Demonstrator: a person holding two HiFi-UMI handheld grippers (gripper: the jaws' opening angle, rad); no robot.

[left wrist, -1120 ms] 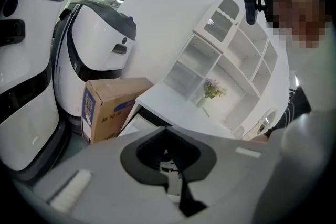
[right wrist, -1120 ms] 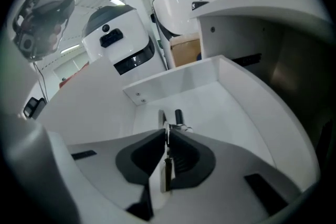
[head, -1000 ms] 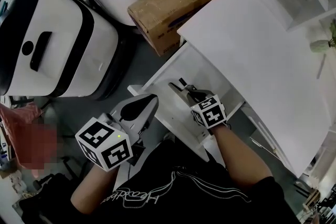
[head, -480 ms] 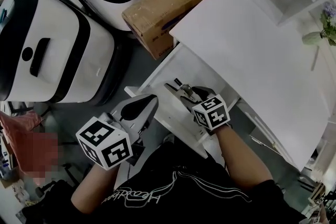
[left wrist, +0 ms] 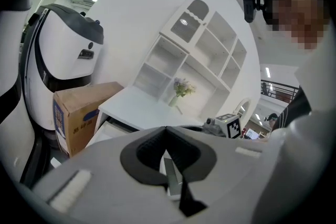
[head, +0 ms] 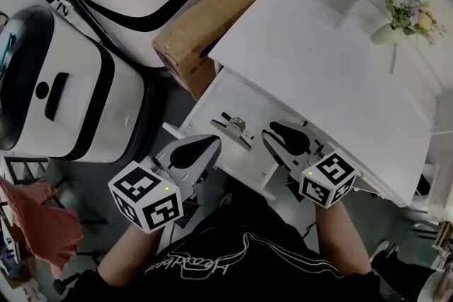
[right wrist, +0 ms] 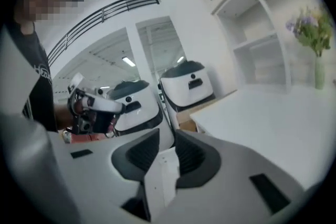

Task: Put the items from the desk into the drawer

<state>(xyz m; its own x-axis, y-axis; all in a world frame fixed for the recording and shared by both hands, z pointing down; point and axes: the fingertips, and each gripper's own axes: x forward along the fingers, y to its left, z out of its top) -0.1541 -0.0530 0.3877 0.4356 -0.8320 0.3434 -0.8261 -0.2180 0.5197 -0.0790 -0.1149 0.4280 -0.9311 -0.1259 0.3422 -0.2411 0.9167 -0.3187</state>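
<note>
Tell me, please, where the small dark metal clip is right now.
The small dark metal clip lies in the open white drawer in the head view, just left of the right gripper.

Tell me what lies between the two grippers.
In the head view, a small dark clip lies on the floor of the open drawer, between the left gripper and the right gripper, touching neither.

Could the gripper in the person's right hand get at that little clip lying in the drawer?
Probably yes. The drawer stands open, the clip lies uncovered in it, and the right gripper hangs just beside it with its jaws apart; nothing sits between them.
</note>
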